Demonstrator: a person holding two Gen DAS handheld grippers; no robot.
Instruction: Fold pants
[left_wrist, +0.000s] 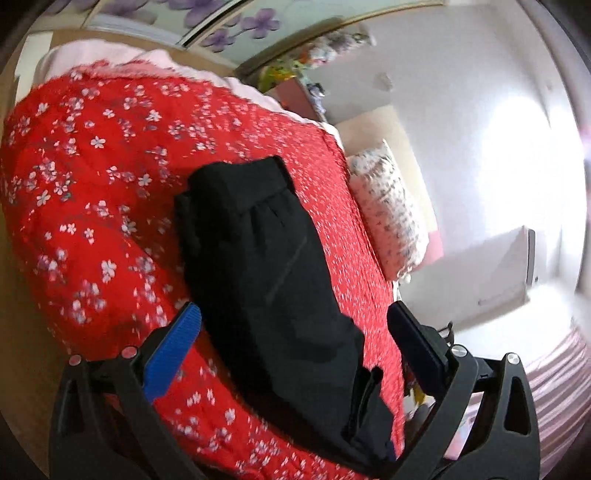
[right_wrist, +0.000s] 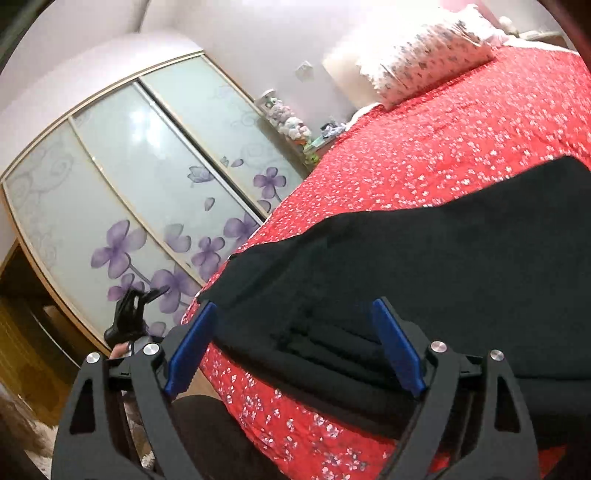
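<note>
Black pants (left_wrist: 266, 266) lie folded lengthwise on a red flowered bedspread (left_wrist: 96, 192). In the left wrist view the waistband is at the far end and the near end runs between the fingers. My left gripper (left_wrist: 295, 328) is open and hovers over the pants' near part. In the right wrist view the pants (right_wrist: 424, 266) spread across the bed (right_wrist: 443, 140), with folded layers near the fingers. My right gripper (right_wrist: 295, 332) is open, its blue pads on either side of the pants' near edge. Neither gripper holds cloth.
A flowered pillow (left_wrist: 388, 214) lies at the head of the bed, also in the right wrist view (right_wrist: 424, 59). A wardrobe with sliding doors and purple flowers (right_wrist: 147, 192) stands beyond the bed's side. The left gripper (right_wrist: 133, 314) shows small by the bed edge.
</note>
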